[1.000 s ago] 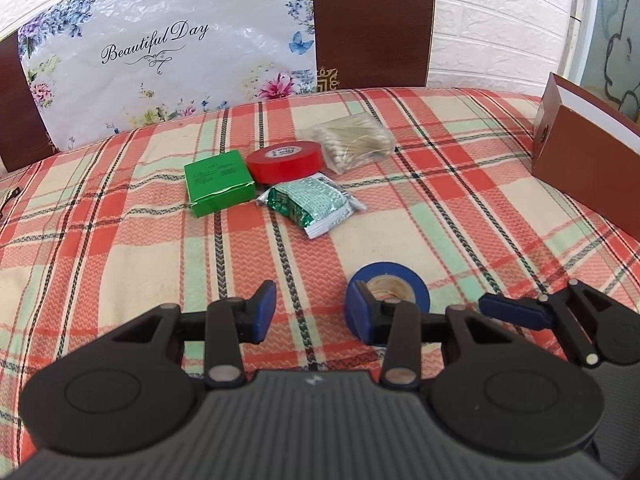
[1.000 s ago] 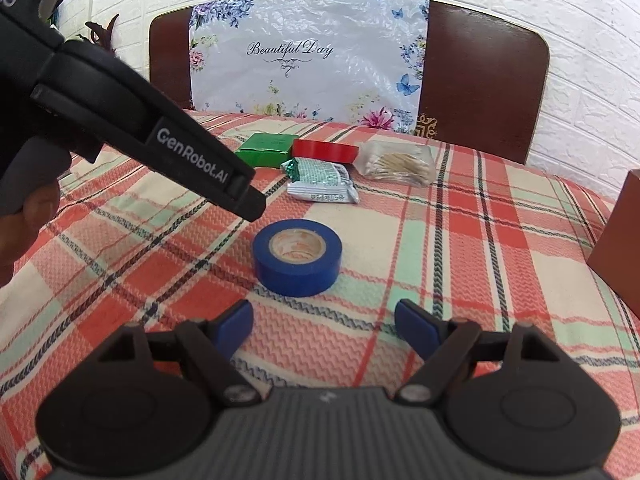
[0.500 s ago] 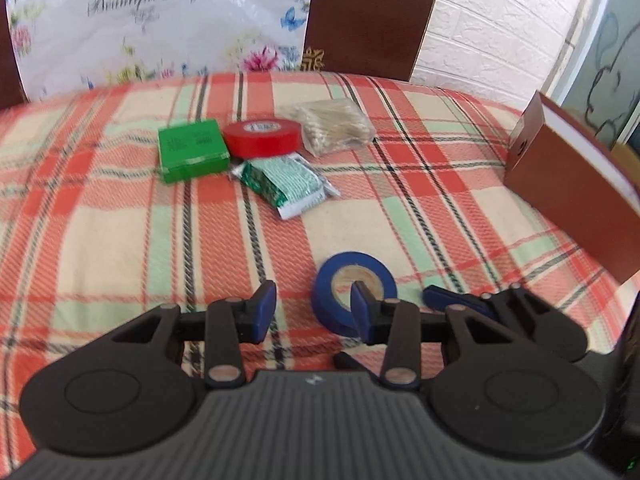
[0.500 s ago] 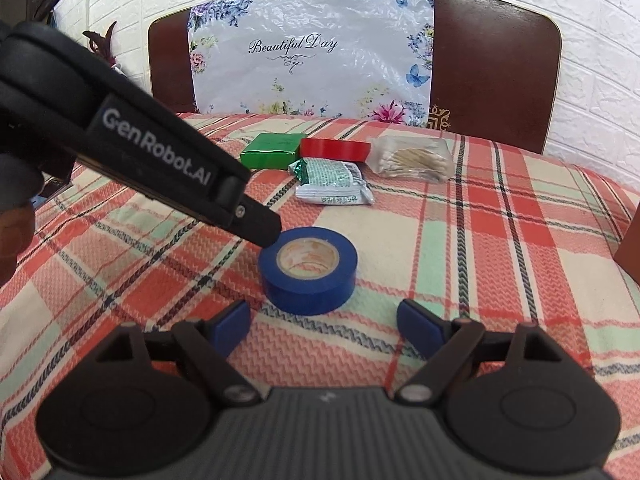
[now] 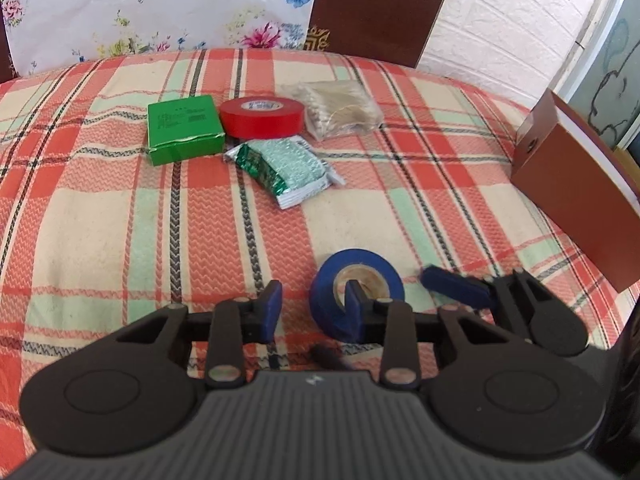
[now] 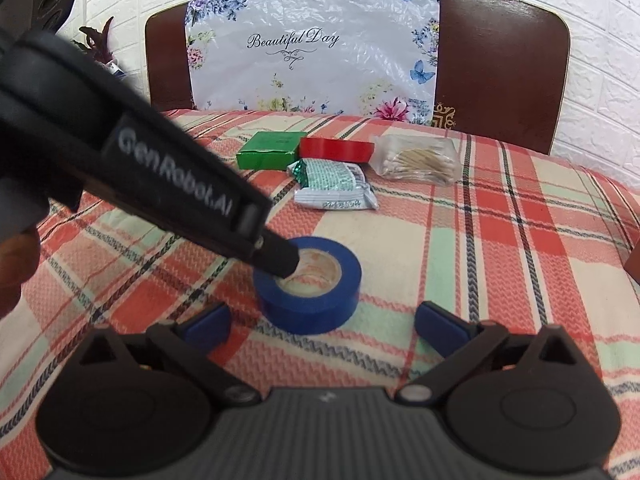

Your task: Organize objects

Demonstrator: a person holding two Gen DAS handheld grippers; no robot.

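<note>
Left wrist: tongs (image 5: 312, 310) closing astride blue tape (image 5: 356, 286).

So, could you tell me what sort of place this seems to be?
Probably a home dining area: a table under a plaid tablecloth, a wooden chair behind it, and a white brick-pattern wall.

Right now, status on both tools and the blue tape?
Left tool closing, one finger inside blue tape core. Right tool opening, nothing held. Nothing blocking.

Two low wrist cameras close above a plaid tablecloth (image 5: 120, 220).
Both face the far chair backs, sharing the blue tape roll (image 6: 308, 284); the right looks from behind it, the left from beside it.
</note>
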